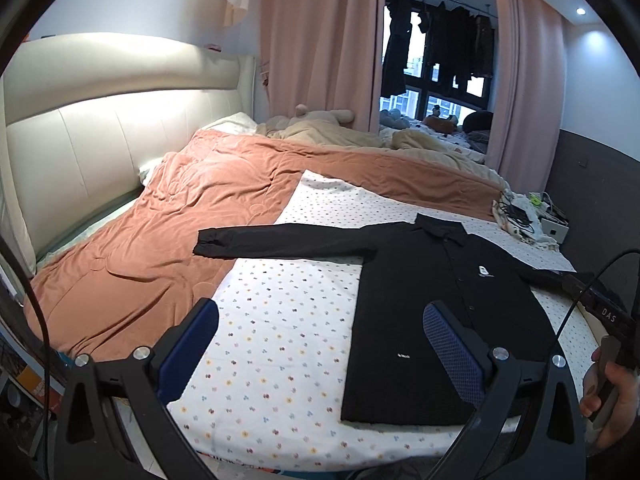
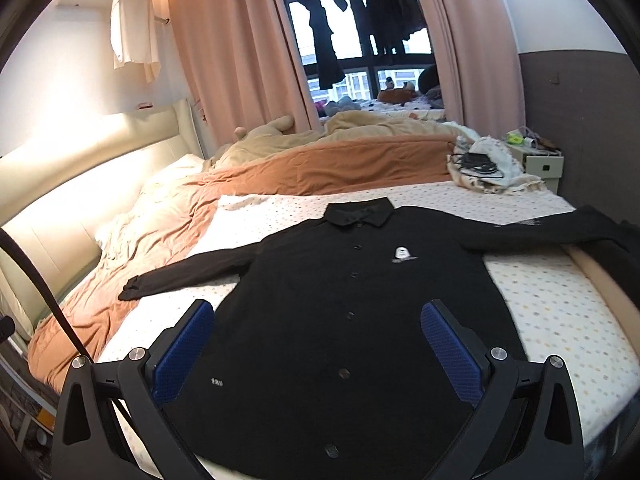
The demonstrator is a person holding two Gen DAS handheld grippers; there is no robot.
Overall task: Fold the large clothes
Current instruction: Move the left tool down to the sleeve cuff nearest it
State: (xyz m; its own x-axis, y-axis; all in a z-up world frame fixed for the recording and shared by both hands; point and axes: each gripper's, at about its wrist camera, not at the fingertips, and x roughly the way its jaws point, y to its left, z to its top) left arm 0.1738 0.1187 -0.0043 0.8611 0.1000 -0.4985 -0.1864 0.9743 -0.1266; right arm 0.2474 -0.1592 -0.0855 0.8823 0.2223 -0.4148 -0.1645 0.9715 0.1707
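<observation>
A black long-sleeved button shirt (image 1: 432,312) lies flat, front up, on the dotted white sheet (image 1: 280,340), collar away from me, both sleeves spread out sideways. It also shows in the right wrist view (image 2: 340,300). My left gripper (image 1: 320,328) is open and empty, above the sheet at the shirt's left hem side. My right gripper (image 2: 320,328) is open and empty, above the shirt's lower front. The left sleeve cuff (image 2: 132,288) lies on the orange quilt. The right sleeve (image 2: 580,228) reaches the bed's right edge.
An orange quilt (image 1: 180,216) covers the bed's left half. A beige blanket (image 2: 360,128) is bunched at the far side. A pile of cloth and cables (image 2: 484,168) sits at the far right corner by a white nightstand (image 2: 544,164). The padded headboard (image 1: 100,132) is at left.
</observation>
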